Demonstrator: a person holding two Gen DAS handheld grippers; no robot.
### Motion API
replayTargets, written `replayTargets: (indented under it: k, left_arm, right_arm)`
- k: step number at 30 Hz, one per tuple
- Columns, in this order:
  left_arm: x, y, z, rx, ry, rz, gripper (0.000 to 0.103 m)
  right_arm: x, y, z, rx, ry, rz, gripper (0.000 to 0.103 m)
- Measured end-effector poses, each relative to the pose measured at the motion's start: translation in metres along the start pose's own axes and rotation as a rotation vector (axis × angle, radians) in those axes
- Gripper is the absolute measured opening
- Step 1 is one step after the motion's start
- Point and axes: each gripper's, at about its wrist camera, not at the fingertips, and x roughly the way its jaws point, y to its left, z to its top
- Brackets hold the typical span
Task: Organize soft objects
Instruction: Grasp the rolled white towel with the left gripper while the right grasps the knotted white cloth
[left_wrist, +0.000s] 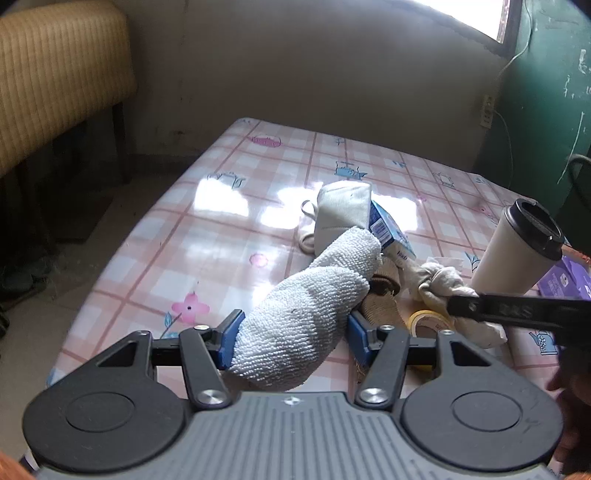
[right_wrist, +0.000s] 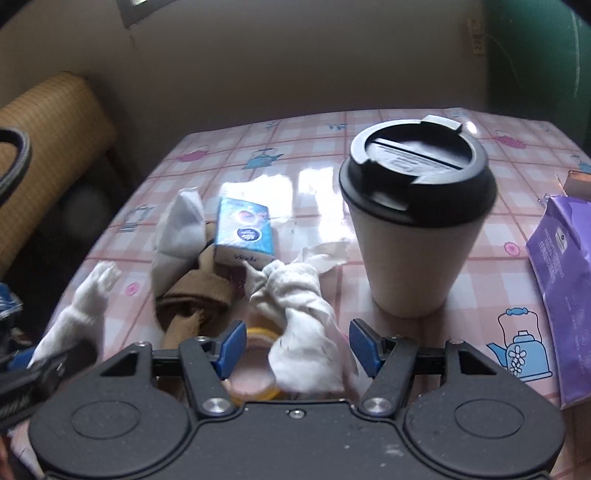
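The terry sock (left_wrist: 295, 325) sits between the blue pads of the left gripper (left_wrist: 293, 332), and the jaws grasp it near its open end; its toe points to 1 o'clock, toward the pile on the bench (left_wrist: 207, 229). In the right wrist view the same sock (right_wrist: 79, 314) lies at 9 o'clock, at the left edge of the pile.

The right gripper (right_wrist: 297, 345) has its jaws released. A knotted white sock (right_wrist: 299, 325) lies between the pads, and I cannot tell if a pad touches it. Just beside it, at 7 o'clock of the knot, a tape roll (right_wrist: 255, 373) lies flat on the bench, partly under the gripper.

The pile is in the middle of the bench. A brown sock (right_wrist: 195, 295) lies at 9 o'clock of the knotted sock. Behind it, at 11 o'clock, is a folded white sock (right_wrist: 181, 229), and a blue tissue pack (right_wrist: 243, 229) leans on the socks at 12 o'clock.

A cup (right_wrist: 413, 221) with a black lid stands upright at 2 o'clock of the right gripper, near the knotted sock but apart from it. A purple bag (right_wrist: 561, 266) lies at 3 o'clock, at the right edge of the view.
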Motion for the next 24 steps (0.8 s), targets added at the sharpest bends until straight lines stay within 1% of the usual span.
replayTargets:
  k: [4, 8, 9, 10, 11, 12, 13, 15, 18, 19, 24]
  left_arm:
    - [-0.001, 0.004, -0.004, -0.008, 0.003, -0.014, 0.060]
    - [0.001, 0.004, -0.006, -0.014, 0.012, -0.024, 0.060]
    - [0.003, 0.005, -0.006, -0.015, 0.013, -0.026, 0.060]
    - [0.003, 0.005, -0.006, -0.016, 0.015, -0.026, 0.060]
    - [0.004, 0.004, -0.007, -0.018, 0.015, -0.025, 0.060]
    - [0.004, 0.004, -0.007, -0.022, 0.014, -0.023, 0.060]
    - [0.005, 0.003, -0.006, -0.027, 0.013, -0.022, 0.060]
    - [0.004, 0.000, -0.005, -0.032, 0.009, -0.016, 0.060]
    - [0.003, -0.006, -0.001, -0.044, 0.002, -0.008, 0.060]
    - [0.003, -0.008, 0.001, -0.042, -0.001, -0.006, 0.060]
    - [0.000, -0.023, 0.016, -0.033, -0.016, 0.024, 0.059]
  right_arm:
    - [0.018, 0.007, 0.001, 0.046, -0.002, -0.036, 0.076]
    - [0.033, 0.013, -0.002, 0.049, -0.008, -0.063, 0.076]
    - [0.035, 0.012, -0.003, 0.050, -0.009, -0.063, 0.064]
    - [0.038, 0.010, -0.003, 0.051, 0.001, -0.052, 0.031]
    - [0.037, 0.007, -0.003, 0.042, -0.001, -0.063, 0.020]
    - [0.035, 0.005, -0.004, 0.039, -0.005, -0.059, 0.017]
    - [0.031, 0.002, -0.004, 0.041, -0.007, -0.036, 0.014]
    - [0.019, 0.002, -0.003, 0.000, -0.039, -0.039, 0.013]
    - [-0.004, 0.005, -0.002, -0.052, -0.083, -0.017, 0.013]
    - [-0.013, 0.005, -0.001, -0.068, -0.096, 0.003, 0.013]
    - [-0.048, 0.003, 0.009, -0.075, -0.105, 0.029, 0.013]
